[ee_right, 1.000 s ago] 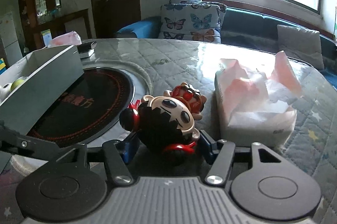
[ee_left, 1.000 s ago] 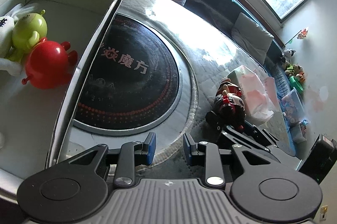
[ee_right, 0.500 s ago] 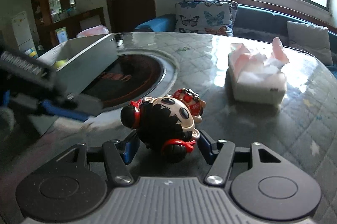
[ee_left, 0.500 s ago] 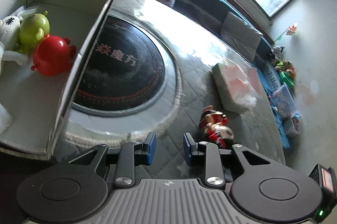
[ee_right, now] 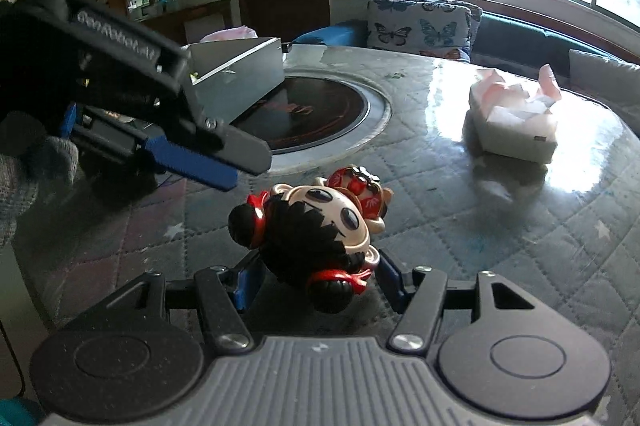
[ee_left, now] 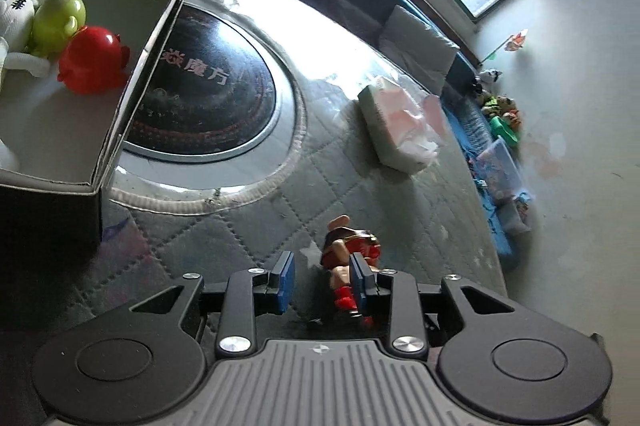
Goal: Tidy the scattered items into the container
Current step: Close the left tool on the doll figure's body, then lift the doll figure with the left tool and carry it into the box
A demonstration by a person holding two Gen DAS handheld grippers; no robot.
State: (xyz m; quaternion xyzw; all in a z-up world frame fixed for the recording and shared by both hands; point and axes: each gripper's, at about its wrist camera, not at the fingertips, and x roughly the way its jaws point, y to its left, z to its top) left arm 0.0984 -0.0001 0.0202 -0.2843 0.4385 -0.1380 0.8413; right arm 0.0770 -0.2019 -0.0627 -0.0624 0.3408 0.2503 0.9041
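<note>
A cartoon doll [ee_right: 316, 230] with black hair buns and red bands is clamped between the blue pads of my right gripper [ee_right: 316, 282], held just above the quilted table. A second small red figure [ee_left: 347, 258] lies on the table between the fingers of my open left gripper [ee_left: 322, 280], close to its right pad [ee_left: 357, 280]. The left gripper also shows in the right wrist view [ee_right: 192, 161], hovering at the left. The open cardboard box [ee_left: 152, 37] at the left holds a red toy [ee_left: 90, 59], a green toy [ee_left: 56, 19] and a white plush [ee_left: 14, 21].
A round black induction plate [ee_left: 204, 97] is set in the table beside the box. A tissue pack [ee_left: 400, 127] lies at the right. A sofa with butterfly cushions [ee_right: 420, 25] runs behind the table. Toys [ee_left: 500, 109] lie on the floor.
My left gripper has pulled back from the box and come down around the small red figure. My right gripper has drawn back from the tissue pack with the doll, still gripped.
</note>
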